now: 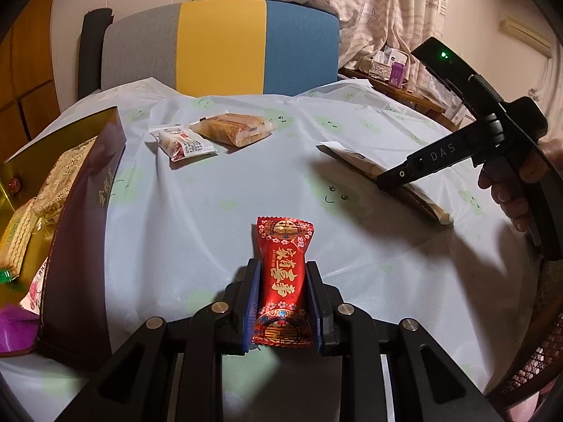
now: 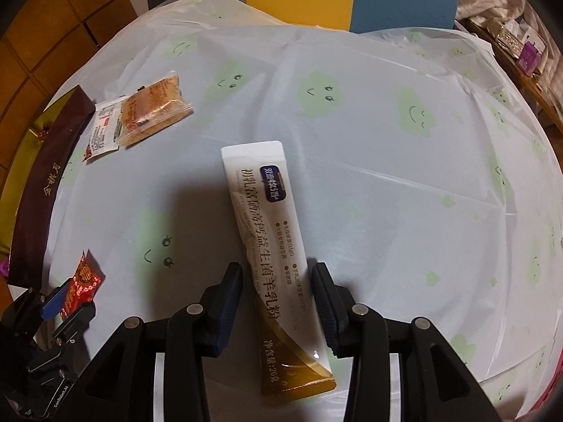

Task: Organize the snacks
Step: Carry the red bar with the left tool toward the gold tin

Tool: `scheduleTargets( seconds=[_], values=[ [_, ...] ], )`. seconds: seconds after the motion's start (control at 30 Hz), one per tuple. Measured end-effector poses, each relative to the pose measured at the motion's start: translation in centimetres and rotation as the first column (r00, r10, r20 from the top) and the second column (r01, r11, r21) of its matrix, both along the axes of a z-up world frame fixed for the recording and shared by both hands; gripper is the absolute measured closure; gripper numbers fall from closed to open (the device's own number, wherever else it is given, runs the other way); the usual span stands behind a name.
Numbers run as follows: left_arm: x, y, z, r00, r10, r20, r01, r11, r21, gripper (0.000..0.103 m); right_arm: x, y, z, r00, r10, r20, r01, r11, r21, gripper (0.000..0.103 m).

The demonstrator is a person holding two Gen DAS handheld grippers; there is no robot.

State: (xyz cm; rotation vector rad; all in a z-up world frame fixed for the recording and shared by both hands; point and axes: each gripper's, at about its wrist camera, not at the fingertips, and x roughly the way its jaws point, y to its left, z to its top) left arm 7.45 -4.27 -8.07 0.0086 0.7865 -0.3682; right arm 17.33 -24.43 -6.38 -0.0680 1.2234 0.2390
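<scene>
My left gripper (image 1: 283,299) is shut on a red and gold candy packet (image 1: 283,274), which stands lengthwise between the blue pads above the table; the right wrist view shows the same grip (image 2: 70,292) at lower left. My right gripper (image 2: 278,302) holds a long white and gold powder sachet (image 2: 267,211) slantwise across its width. In the left wrist view that sachet (image 1: 352,158) hangs tilted just over the cloth, casting a shadow, with the right gripper (image 1: 383,183) on it. A dark maroon box (image 1: 88,211) with a gold inside holds wafer packs at the left.
A wrapped bread slice (image 1: 234,128) and a small white and red packet (image 1: 183,144) lie at the far left of the round table, near the box (image 2: 52,176). A grey, yellow and blue chair back (image 1: 221,45) stands behind. A cluttered side table (image 1: 387,66) is at the right.
</scene>
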Motion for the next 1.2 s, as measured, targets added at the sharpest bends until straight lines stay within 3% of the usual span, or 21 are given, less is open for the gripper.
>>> scheduleTargets(
  seconds=[0.1,0.17,0.23,0.43,0.7,0.87,1.2],
  values=[
    [0.0,0.1,0.0,1.0,0.001,-0.001,-0.001,1.0,-0.006,0.077,0.0,0.2,0.0,1.0,0.025,-0.003,-0.025,1.0,-0.01,0.062],
    [0.0,0.1,0.0,1.0,0.002,0.001,-0.002,1.0,-0.006,0.077,-0.2,0.6,-0.2,0.999,0.048,-0.003,-0.048,0.998,-0.04,0.072],
    [0.0,0.1,0.0,1.0,0.003,0.002,-0.003,1.0,-0.005,0.077,-0.4,1.0,0.0,0.998,0.058,0.0,-0.058,0.997,-0.049,0.074],
    [0.2,0.0,0.1,1.0,0.003,-0.014,-0.004,1.0,-0.002,0.078,-0.5,1.1,-0.3,0.998,0.057,-0.008,-0.057,0.998,-0.04,0.072],
    [1.4,1.1,0.6,0.992,0.033,-0.123,-0.045,0.994,-0.099,0.08,-0.4,0.3,-0.5,0.999,0.048,-0.01,-0.048,0.999,-0.011,0.072],
    [1.0,1.3,1.1,0.986,0.034,-0.162,-0.052,0.993,-0.108,0.08,-0.8,1.4,-1.3,0.994,0.106,0.021,-0.104,0.99,-0.096,0.071],
    [-1.4,1.1,2.6,0.989,0.002,-0.147,-0.013,0.997,-0.074,0.08,-2.3,3.0,-0.9,0.984,0.17,0.06,-0.157,0.971,-0.178,0.071]
  ],
)
